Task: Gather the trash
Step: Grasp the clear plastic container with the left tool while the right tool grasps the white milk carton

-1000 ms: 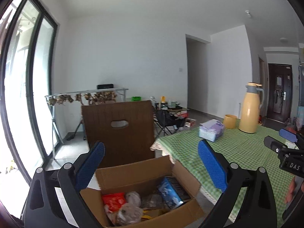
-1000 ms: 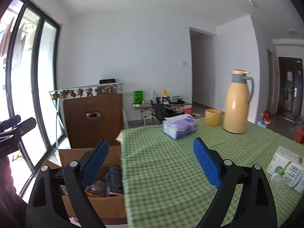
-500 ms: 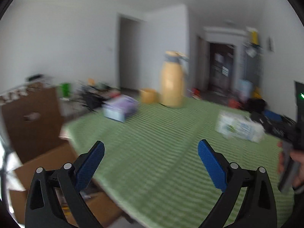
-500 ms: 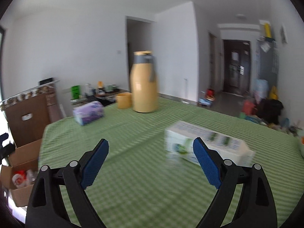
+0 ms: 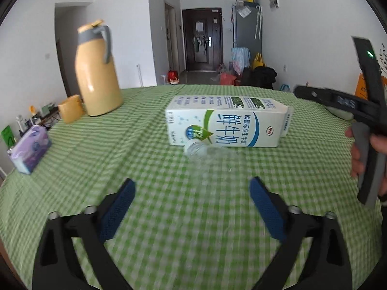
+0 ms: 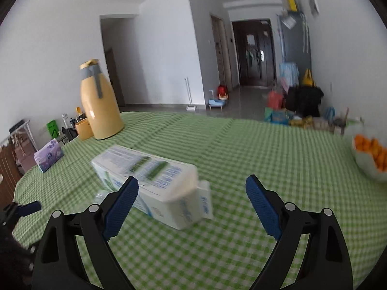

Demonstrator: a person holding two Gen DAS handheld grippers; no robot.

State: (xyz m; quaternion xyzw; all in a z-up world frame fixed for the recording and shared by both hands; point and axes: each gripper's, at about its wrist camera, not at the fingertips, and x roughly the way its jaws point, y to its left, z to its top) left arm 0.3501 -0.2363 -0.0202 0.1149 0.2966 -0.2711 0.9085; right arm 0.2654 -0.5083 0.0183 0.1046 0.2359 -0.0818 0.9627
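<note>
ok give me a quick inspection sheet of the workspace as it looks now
surface: table under green checked cloth
job's things: milk carton lying on its side; clear plastic bottle lying against its front
clutter: yellow thermos jug, yellow cup, tissue pack, bowl of orange fruit
grippers: left gripper open, empty, short of the bottle; right gripper open, carton's end between its fingers, not touching
cables: nothing seen
surroundings: dark door, bags on the floor

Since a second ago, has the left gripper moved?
Yes. The left gripper swung right, away from the cardboard box, and now faces the milk carton beside the yellow thermos.
</note>
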